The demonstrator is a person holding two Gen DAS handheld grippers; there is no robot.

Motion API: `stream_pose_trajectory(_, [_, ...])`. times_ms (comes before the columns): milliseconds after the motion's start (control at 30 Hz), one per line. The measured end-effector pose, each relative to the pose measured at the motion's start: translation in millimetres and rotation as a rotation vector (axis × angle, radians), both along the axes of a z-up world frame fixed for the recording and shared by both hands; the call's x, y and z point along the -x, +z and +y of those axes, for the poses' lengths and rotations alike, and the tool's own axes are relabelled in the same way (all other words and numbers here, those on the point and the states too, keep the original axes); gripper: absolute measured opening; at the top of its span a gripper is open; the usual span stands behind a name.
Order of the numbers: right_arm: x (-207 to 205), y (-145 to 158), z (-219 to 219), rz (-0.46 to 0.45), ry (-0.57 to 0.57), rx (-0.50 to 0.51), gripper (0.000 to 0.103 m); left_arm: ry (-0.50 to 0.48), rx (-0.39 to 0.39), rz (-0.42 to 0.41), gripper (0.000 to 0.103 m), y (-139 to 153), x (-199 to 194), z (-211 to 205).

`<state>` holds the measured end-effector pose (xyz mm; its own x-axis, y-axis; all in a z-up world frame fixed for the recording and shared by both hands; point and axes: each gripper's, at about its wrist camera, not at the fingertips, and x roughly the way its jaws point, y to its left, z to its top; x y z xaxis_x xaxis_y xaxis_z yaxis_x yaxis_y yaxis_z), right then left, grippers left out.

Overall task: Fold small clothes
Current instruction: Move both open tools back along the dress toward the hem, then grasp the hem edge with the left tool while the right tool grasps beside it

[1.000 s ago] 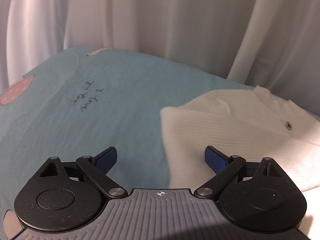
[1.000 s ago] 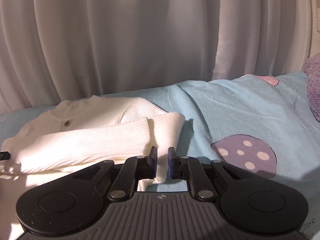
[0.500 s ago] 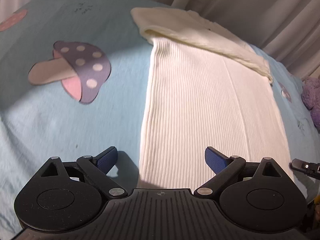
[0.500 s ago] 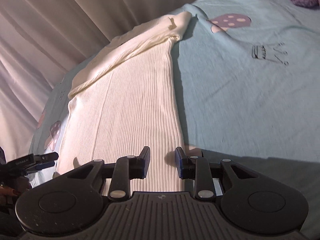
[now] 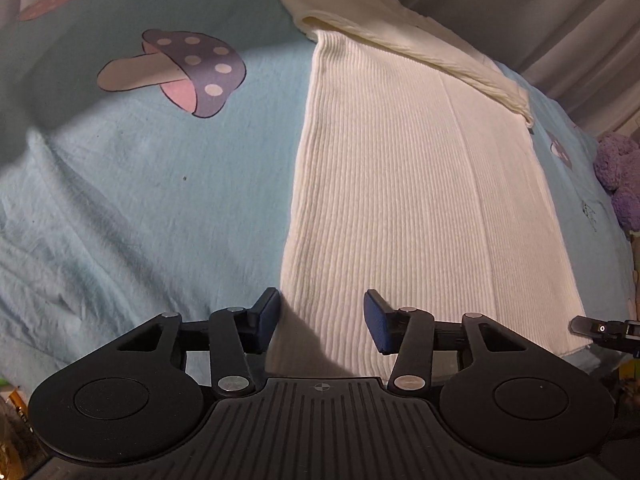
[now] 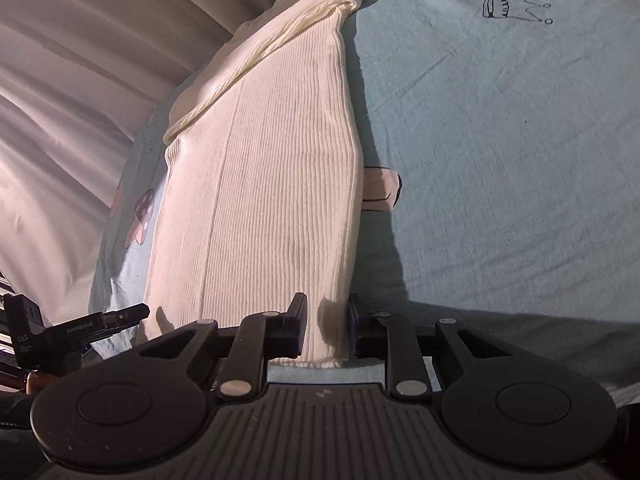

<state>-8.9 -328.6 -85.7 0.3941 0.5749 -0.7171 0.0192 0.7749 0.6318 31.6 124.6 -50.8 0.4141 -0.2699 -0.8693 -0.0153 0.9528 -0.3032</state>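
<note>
A white ribbed sweater (image 5: 400,184) lies flat on the blue sheet, its sleeves folded across the far end. My left gripper (image 5: 324,322) sits at the sweater's near left corner. Its jaws are closing, with the fabric's edge between them and the pads still apart from it. My right gripper (image 6: 327,330) is at the near right corner of the sweater (image 6: 272,184). Its jaws are closing too, and the hem bunches between the pads and touches both. Each view shows the other gripper's tip at its side edge.
The light-blue bedsheet (image 5: 140,200) carries mushroom prints (image 5: 188,68) and a crown drawing (image 6: 516,6). White curtains (image 6: 80,80) hang behind the bed. A purple plush thing (image 5: 620,176) lies at the far right.
Both grippers swung from the sweater's far folded end to its near hem and tilted downward. The left jaws narrowed around the left corner; the right jaws took in the right corner.
</note>
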Motion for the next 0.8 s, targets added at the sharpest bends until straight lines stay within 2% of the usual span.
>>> stream_pose_trajectory(33, [0.1, -1.1, -0.6, 0.009, 0.005, -0.011, 0.019, 0.004, 0.002, 0.003, 0.044, -0.3, 0.9, 0.7])
stream_pose_trajectory(100, [-0.1, -3.8, -2.1, 0.027, 0.009, -0.034, 0.017, 0.008, 0.014, 0.014, 0.028, -1.7, 3.3, 1.9])
stream_pose_trajectory(167, [-0.1, -5.9, -3.0, 0.037, 0.012, -0.046, 0.012, 0.016, 0.038, 0.028, 0.018, -4.4, 5.1, 3.5])
stream_pose_trajectory(333, [-2.0, -8.3, -4.4, 0.044, 0.003, -0.056, 0.007, 0.021, 0.069, 0.036, 0.013, -5.5, 4.8, 6.0])
stream_pose_trajectory(467, [-7.7, -6.6, -11.8, 0.032, -0.022, -0.114, 0.006, 0.060, 0.197, 0.018, 0.012, 0.1, 4.5, 13.8])
stream_pose_trajectory(633, [-30.3, 12.7, -20.5, -0.065, -0.110, -0.203, 0.005, 0.115, 0.299, -0.097, 0.011, 30.6, -15.5, 21.7])
stream_pose_trajectory(800, [-69.5, 35.0, -12.3, -0.202, -0.178, -0.216, 0.005, 0.145, 0.295, -0.219, 0.011, 54.0, -55.6, 21.4])
